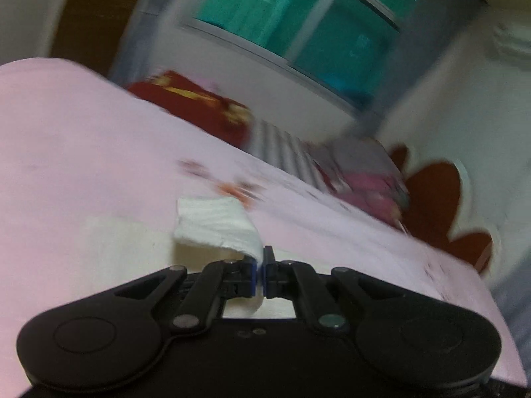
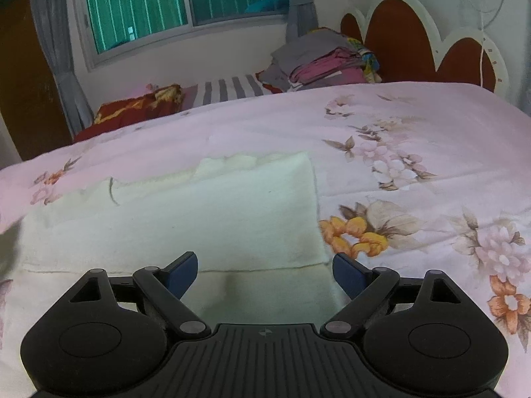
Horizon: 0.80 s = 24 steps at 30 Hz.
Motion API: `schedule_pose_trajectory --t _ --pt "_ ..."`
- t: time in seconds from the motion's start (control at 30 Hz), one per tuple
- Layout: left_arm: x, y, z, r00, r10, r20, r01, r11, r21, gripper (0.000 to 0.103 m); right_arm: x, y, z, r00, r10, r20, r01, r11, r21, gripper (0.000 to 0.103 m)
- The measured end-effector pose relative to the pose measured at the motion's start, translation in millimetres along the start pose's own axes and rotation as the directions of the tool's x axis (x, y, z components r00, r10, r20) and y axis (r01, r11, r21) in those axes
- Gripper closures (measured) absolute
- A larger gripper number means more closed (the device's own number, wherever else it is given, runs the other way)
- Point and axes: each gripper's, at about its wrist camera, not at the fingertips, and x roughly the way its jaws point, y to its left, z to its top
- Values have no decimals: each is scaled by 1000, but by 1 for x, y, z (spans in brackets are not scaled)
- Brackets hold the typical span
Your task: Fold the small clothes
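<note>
Black linkage and blue pads fill the bottom of both views. Low in the left wrist view, the left gripper (image 1: 260,265) has its jaws pinched together on a corner of the white cloth (image 1: 215,224), and that corner stands lifted off the pink floral bedspread (image 1: 83,149), curling up and to the left of the fingertips; the whole picture is smeared, so how much of the cloth hangs from the grip is hard to tell. In the right wrist view, the right gripper (image 2: 265,267) has its jaws spread wide with nothing between them, poised just above the near edge of the cloth, which lies across the lower centre of the frame. There the cloth shows a doubled layer: an upper panel with a straight hem lying over a lower panel that runs under the gripper, so one fold looks already laid. Its far edge, toward the upper left, is ragged and rumpled, not lined up. My reading is that the fold is about midway: a first halving seems done, the left side is being carried for a second one, and squaring the edges and flattening are left. A pile of folded garments (image 2: 318,63) sits in the upper right by the headboard (image 2: 398,33), well apart from the work.
</note>
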Motion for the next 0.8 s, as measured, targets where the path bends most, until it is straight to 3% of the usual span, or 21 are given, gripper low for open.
schedule_pose_trajectory --t 0.27,0.43,0.63,0.7,0.73,0.8 --pt "51 -103 -45 982 -114 -150 139 976 170 100 -11 -37 4 1000 5 13 -6 999 54 15" --pt "78 -156 -76 965 -122 -231 191 934 301 100 -19 -66 2 1000 -5 8 4 996 87 15" --pt "95 -191 -107 948 -136 -289 234 912 338 100 -37 -103 3 1000 -19 20 16 993 115 15" --pt "104 -200 -116 930 -142 -338 262 902 343 98 -41 -113 4 999 -24 23 21 992 124 15" --pt "107 -204 -121 921 -141 -364 274 896 349 91 -44 -119 5 999 -24 25 21 991 129 15" --pt "111 -211 -133 908 -162 -386 313 876 368 54 -47 -126 6 1000 -20 22 17 990 138 15"
